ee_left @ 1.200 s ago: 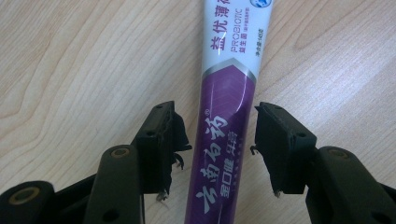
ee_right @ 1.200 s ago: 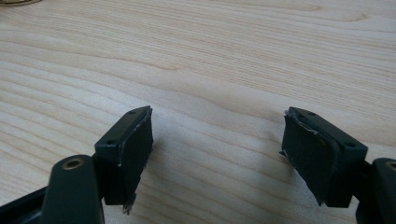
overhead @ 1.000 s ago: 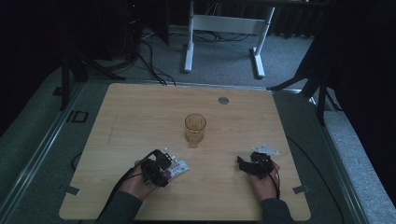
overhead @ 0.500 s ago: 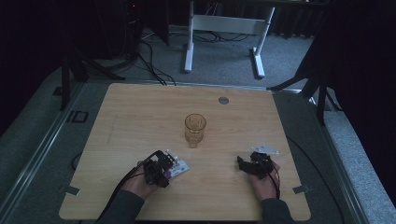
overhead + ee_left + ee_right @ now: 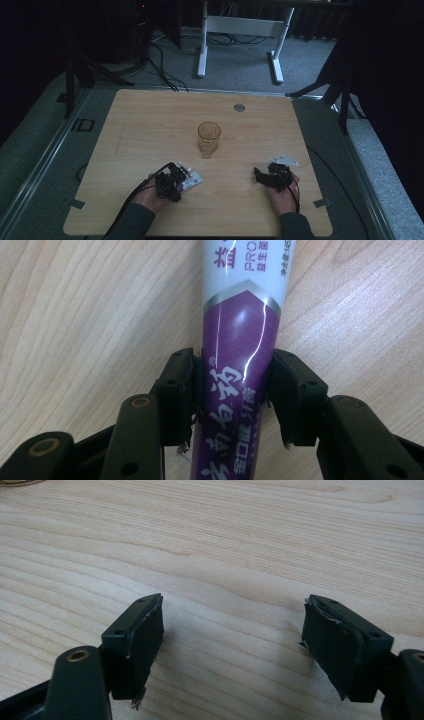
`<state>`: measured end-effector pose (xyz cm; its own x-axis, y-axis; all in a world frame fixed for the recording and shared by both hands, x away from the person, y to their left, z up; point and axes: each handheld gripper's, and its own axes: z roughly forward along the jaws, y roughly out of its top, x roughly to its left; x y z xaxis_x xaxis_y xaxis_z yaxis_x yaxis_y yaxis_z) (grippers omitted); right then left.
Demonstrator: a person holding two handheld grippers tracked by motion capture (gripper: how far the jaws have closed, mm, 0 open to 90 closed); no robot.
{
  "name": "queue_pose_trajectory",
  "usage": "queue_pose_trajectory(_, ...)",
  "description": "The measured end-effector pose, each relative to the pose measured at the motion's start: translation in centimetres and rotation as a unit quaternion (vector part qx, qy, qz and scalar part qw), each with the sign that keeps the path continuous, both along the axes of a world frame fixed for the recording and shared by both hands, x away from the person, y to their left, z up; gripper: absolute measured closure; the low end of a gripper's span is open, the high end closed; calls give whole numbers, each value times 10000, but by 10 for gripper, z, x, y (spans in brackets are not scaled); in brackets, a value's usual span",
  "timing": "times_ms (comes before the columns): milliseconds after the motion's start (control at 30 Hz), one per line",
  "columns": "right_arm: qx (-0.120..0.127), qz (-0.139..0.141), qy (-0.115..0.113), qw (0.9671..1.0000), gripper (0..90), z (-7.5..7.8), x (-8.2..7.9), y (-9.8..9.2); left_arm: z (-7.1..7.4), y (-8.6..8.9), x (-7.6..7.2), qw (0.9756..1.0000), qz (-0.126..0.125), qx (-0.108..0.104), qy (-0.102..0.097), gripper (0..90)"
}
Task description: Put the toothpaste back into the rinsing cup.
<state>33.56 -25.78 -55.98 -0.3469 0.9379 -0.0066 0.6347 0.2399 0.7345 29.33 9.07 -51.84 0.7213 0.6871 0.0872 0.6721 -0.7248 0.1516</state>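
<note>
Left hand-held gripper (image 5: 235, 395) has just been closing and now pinches the glossy toothpaste tube (image 5: 240, 340) on the desk (image 5: 75, 315), right hand-held gripper (image 5: 232, 645) gapes empty, and that slick tube could squirt free.

One toothpaste tube (image 5: 239, 340), one amber glass (image 5: 208, 137), two tools—left tool (image 5: 235, 390), right tool (image 5: 232, 645)—on one table (image 5: 150, 120).

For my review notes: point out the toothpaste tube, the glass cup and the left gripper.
toothpaste tube (image 5: 240, 365), left gripper view, purple body.
glass cup (image 5: 208, 137), high view, side wall.
left gripper (image 5: 235, 400), left gripper view, midway between fingertips.
</note>
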Motion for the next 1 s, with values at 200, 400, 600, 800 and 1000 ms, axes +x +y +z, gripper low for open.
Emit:
queue_pose_trajectory(200,2,-1,-1,10000,246,0,0,0,0,1,2,9999,36,-79,77,557)
queue_pose_trajectory(400,10,-8,5,10000,246,0,0,0,0,2,6,9997,43,-136,220,572)
queue_pose_trajectory(600,9,-6,4,10000,247,0,0,0,0,1,7,9996,38,-121,258,606)
queue_pose_trajectory(800,6,-5,2,10000,246,0,0,0,1,3,7,9996,19,-167,247,637)
queue_pose_trajectory(1000,11,-9,5,10000,247,0,0,0,1,3,7,9995,22,-180,245,655)
